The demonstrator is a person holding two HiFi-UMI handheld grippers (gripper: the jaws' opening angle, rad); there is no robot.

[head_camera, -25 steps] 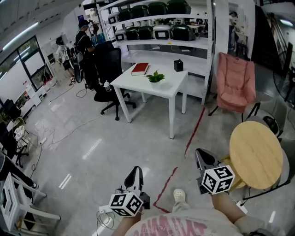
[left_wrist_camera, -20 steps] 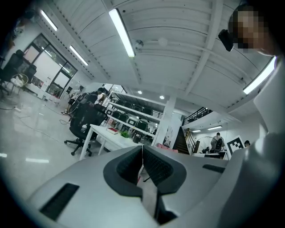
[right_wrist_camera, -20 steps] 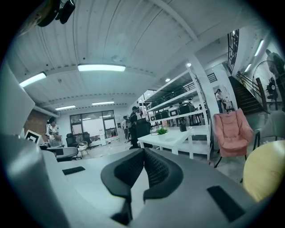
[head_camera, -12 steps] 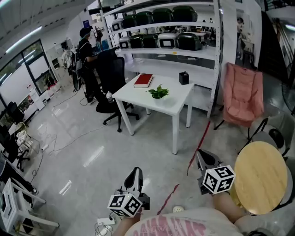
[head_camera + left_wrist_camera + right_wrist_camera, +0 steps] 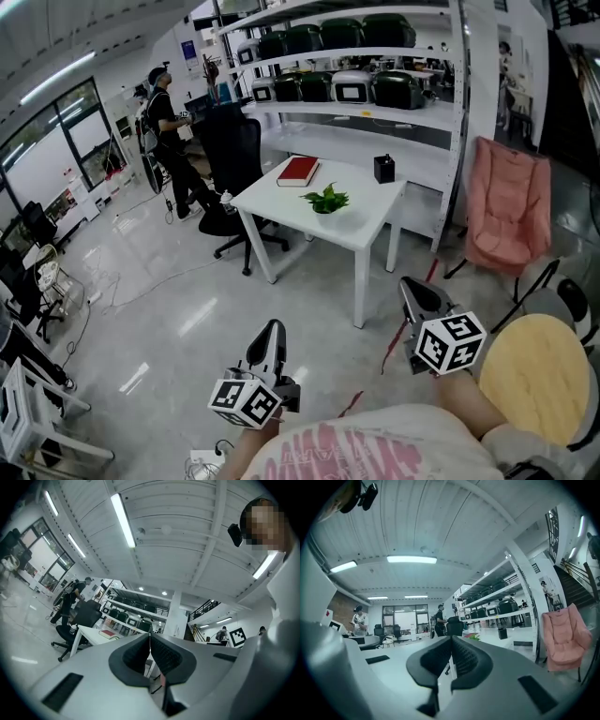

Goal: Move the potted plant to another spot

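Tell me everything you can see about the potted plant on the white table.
The potted plant is small, a tuft of bright green pointed leaves spreading over a low pot that is too small to make out clearly. It stands upright near the middle of the white table, on its own, apart from the red book and the black box. Nothing but the tabletop touches it.

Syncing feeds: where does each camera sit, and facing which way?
Head view: on head, looking down-forward at white table and potted plant; left gripper, right gripper, shirt show.
Left gripper view: on it, along its shut jaws towards the table.
Right gripper view: likewise, along shut jaws; pink chair at right.
Shared: all show the table.
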